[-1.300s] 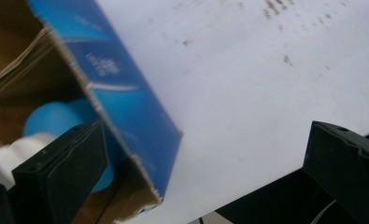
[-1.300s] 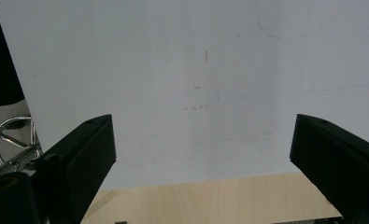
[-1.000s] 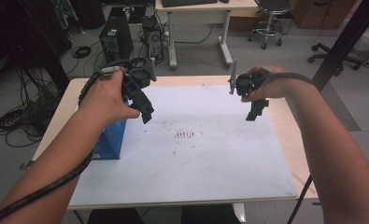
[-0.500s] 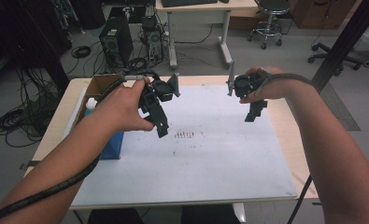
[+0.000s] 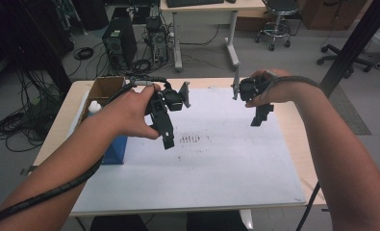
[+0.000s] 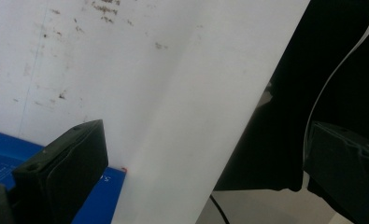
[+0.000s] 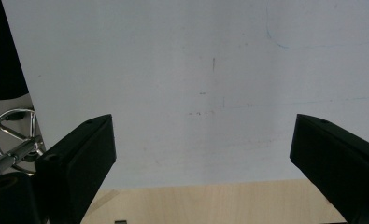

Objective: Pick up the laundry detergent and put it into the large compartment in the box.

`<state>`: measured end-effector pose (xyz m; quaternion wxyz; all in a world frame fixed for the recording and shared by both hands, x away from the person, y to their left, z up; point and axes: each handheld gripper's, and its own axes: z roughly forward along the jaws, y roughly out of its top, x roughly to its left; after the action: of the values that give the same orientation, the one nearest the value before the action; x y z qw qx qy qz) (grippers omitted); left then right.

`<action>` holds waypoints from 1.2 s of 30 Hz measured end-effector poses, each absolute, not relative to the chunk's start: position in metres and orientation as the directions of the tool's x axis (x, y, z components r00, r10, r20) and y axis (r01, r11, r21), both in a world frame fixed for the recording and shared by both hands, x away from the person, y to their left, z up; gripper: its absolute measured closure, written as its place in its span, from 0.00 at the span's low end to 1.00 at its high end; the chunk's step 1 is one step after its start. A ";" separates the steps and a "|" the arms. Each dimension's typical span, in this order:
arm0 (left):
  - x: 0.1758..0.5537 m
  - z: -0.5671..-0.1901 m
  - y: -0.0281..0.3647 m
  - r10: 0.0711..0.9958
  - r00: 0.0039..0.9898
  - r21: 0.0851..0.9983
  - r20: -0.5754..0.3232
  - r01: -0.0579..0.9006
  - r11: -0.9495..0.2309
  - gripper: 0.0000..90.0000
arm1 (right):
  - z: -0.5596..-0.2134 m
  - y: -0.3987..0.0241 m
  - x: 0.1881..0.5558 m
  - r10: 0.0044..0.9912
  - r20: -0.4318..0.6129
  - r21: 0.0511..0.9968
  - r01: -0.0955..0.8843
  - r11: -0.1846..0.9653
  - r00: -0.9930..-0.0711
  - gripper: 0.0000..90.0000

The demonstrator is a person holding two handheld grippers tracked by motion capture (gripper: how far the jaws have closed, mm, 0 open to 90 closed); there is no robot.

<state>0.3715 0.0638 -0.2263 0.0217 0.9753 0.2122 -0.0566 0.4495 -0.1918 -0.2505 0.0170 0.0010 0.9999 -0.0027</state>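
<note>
The left gripper (image 5: 167,126) hangs over the white sheet (image 5: 216,163), jaws spread with nothing between them, just above the dark marks (image 5: 190,139) at the sheet's middle. It is tilted down, probably to come in on that spot. The right gripper (image 5: 259,115), jaws also wide and bare, hovers near the sheet's far right edge, apart from the left. A blue box (image 5: 114,149) and carton (image 5: 101,94) crowd the left rim; the sheet's near half lies open.
</note>
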 end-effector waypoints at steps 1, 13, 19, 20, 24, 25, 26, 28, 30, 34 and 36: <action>0.372 -0.227 0.065 0.414 0.902 0.017 -0.120 0.419 -0.908 0.00 | -0.251 -0.191 0.450 0.004 -0.034 -0.008 0.004 1.000 -0.999 0.08; 0.377 -0.226 0.076 0.408 0.904 0.023 -0.129 0.414 -0.910 0.00 | -0.249 -0.193 0.454 0.014 -0.030 -0.016 0.015 1.000 -0.999 0.08; 0.378 -0.226 0.080 0.411 0.902 0.031 -0.132 0.419 -0.908 0.00 | -0.250 -0.192 0.456 0.014 -0.028 -0.013 0.014 1.000 -1.000 0.08; 0.378 -0.226 0.081 0.410 0.902 0.033 -0.136 0.418 -0.908 0.00 | -0.250 -0.192 0.456 0.013 -0.027 -0.015 0.013 1.000 -1.000 0.08; 0.377 -0.228 0.083 0.413 0.900 0.029 -0.139 0.421 -0.907 0.00 | -0.250 -0.190 0.455 0.015 -0.026 -0.017 0.015 1.000 -1.000 0.08; 0.377 -0.228 0.083 0.414 0.900 0.030 -0.137 0.422 -0.906 0.00 | -0.249 -0.189 0.454 0.015 -0.027 -0.016 0.015 1.000 -1.000 0.08; 0.377 -0.228 0.084 0.416 0.899 0.033 -0.134 0.424 -0.905 0.00 | -0.249 -0.189 0.453 0.015 -0.028 -0.017 0.016 1.000 -0.999 0.08; 0.376 -0.228 0.085 0.414 0.900 0.036 -0.138 0.423 -0.906 0.00 | -0.248 -0.188 0.453 0.016 -0.030 -0.019 0.017 1.000 -0.999 0.08; 0.375 -0.228 0.086 0.416 0.900 0.038 -0.135 0.424 -0.905 0.00 | -0.247 -0.187 0.452 0.015 -0.032 -0.018 0.015 1.000 -0.999 0.08; 0.375 -0.226 0.086 0.423 0.899 0.024 -0.117 0.428 -0.903 0.00 | -0.245 -0.185 0.451 0.011 -0.035 -0.021 0.012 1.000 -0.999 0.08; 0.375 -0.226 0.086 0.420 0.900 0.023 -0.112 0.425 -0.905 0.00 | -0.244 -0.185 0.451 0.012 -0.036 -0.020 0.013 1.000 -0.999 0.08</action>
<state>0.3750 0.0860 -0.2261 0.0235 0.9745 0.2169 -0.0524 0.4505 -0.1849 -0.2445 0.0182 0.0062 0.9998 -0.0101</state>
